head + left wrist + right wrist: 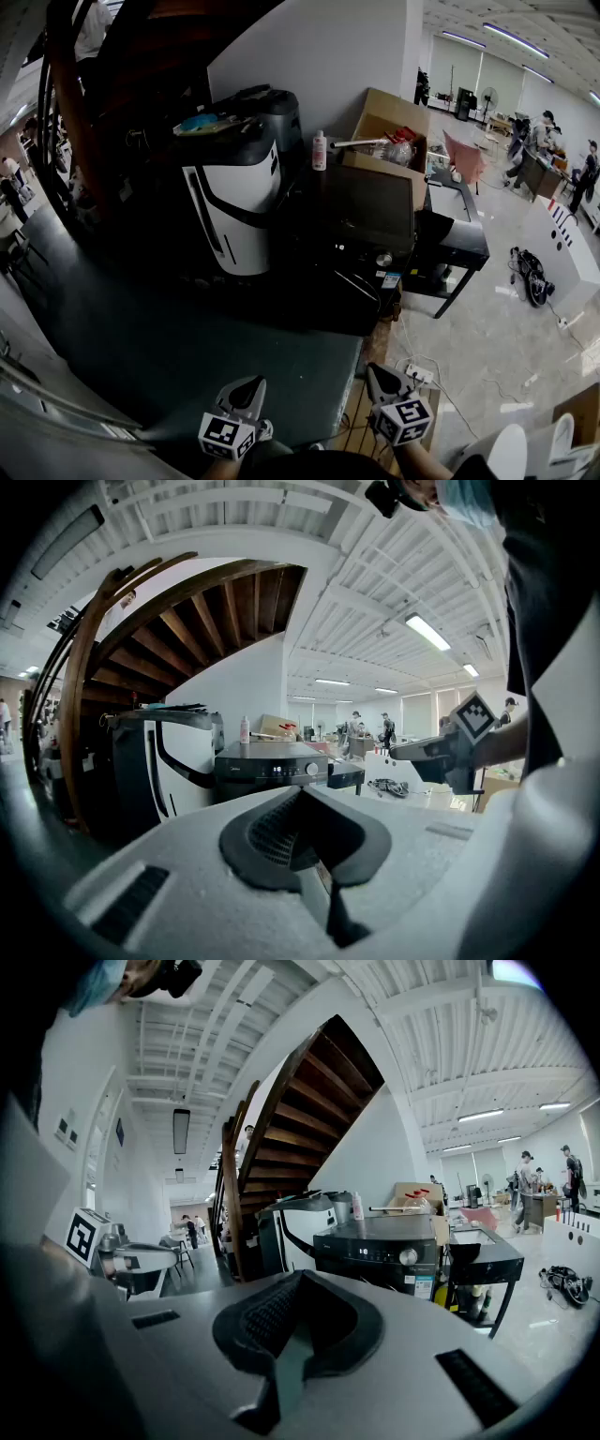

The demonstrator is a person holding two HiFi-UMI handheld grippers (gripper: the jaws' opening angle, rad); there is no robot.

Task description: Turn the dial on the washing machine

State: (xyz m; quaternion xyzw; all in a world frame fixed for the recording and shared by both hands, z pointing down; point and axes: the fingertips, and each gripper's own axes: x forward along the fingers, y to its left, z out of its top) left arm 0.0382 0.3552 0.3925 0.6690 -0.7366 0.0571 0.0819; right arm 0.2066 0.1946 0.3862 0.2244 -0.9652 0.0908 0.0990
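The black washing machine (361, 220) stands in the middle of the head view, several steps ahead of me, with its round silver dial (383, 259) on the front panel. The dial also shows small in the left gripper view (312, 769) and in the right gripper view (407, 1257). My left gripper (247, 386) and right gripper (382, 375) are held low at the bottom edge, side by side and far from the machine. Both point at it, jaws shut with nothing between them. Each gripper sees the other: the right gripper (398, 753) and the left gripper (169, 1258).
A white and black appliance (234, 202) stands left of the washing machine, under a wooden staircase (141, 56). Behind are a white bottle (320, 150) and an open cardboard box (394, 127). A black cart (459, 239) stands to the right. A power strip (417, 373) lies on the floor.
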